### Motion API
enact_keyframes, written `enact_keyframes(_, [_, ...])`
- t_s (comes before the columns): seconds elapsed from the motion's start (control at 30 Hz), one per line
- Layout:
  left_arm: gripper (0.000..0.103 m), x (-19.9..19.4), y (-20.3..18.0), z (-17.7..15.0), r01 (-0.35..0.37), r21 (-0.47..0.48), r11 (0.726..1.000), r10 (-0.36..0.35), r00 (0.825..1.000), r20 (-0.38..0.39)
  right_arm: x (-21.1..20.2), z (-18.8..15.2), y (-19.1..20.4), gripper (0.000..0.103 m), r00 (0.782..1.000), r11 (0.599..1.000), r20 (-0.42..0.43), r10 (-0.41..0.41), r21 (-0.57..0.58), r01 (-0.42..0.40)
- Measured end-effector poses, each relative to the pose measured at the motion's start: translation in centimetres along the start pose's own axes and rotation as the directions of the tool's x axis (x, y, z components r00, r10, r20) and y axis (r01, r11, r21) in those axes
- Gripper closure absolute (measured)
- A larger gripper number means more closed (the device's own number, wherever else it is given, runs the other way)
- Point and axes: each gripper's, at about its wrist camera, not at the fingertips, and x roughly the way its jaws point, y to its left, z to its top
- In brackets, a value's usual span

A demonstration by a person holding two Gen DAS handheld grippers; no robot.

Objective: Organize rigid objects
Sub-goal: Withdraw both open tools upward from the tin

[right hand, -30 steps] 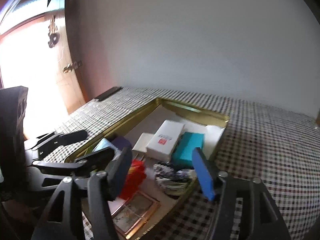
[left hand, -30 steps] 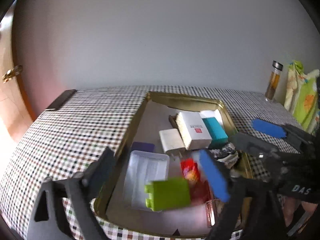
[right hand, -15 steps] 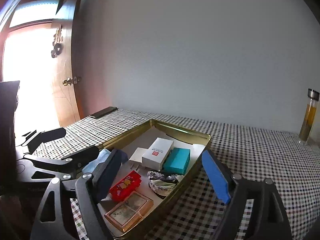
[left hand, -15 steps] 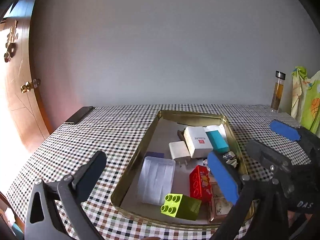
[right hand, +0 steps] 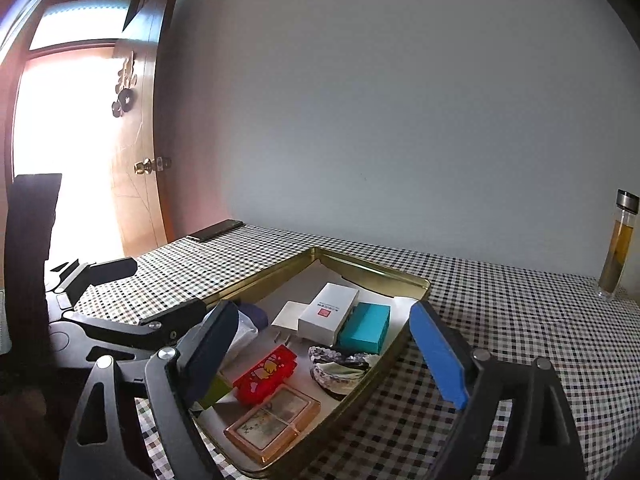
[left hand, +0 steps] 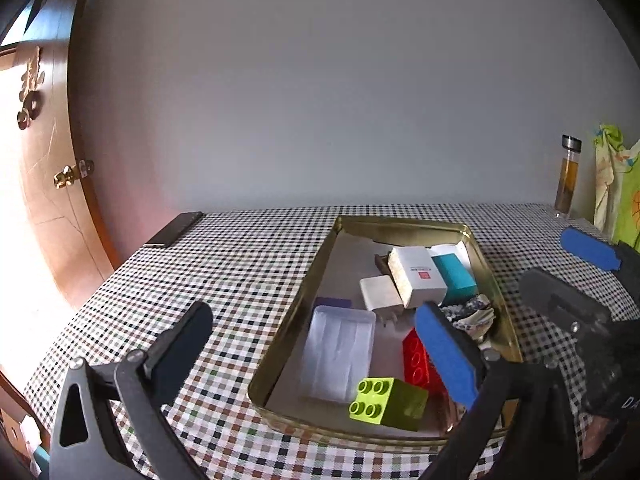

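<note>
A gold metal tray (left hand: 404, 225) (right hand: 372, 273) on the checked tablecloth holds a green brick (left hand: 390, 403), a red brick (left hand: 416, 356) (right hand: 266, 374), a clear plastic case (left hand: 340, 352), a white box (left hand: 418, 276) (right hand: 330, 312), a teal box (left hand: 456, 278) (right hand: 366, 328), a white plug (left hand: 380, 292), a card box (right hand: 274, 422) and a beaded bundle (right hand: 340, 366). My left gripper (left hand: 316, 354) is open and empty above the tray's near left edge. My right gripper (right hand: 324, 354) is open and empty above the tray's near end; it also shows in the left wrist view (left hand: 572, 276).
A black phone (left hand: 174, 229) (right hand: 216, 230) lies at the table's far left corner. A glass bottle of amber liquid (left hand: 568, 176) (right hand: 618, 240) stands at the far right. A green patterned cloth (left hand: 616, 188) hangs at the right. A wooden door (right hand: 136, 140) stands left.
The green brick has dropped from between my left fingers into the tray's near end. Both grippers have pulled back and up from the tray, still open.
</note>
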Motion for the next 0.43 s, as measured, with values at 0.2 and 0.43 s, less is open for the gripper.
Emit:
enact_keyframes(0.2, [0.000, 0.26, 0.53, -0.29, -0.014, -0.016, 1.000, 0.014, 1.000, -0.005, 0.16, -0.15, 0.18, 0.014, 1.000, 1.000, -0.006, 0.007, -0.003, -0.007])
enact_keyframes(0.43, [0.001, 0.46, 0.54, -0.48, -0.003, -0.016, 1.000, 0.003, 1.000, 0.000, 0.32, -0.32, 0.00, 0.014, 1.000, 1.000, -0.012, 0.009, 0.008, -0.009])
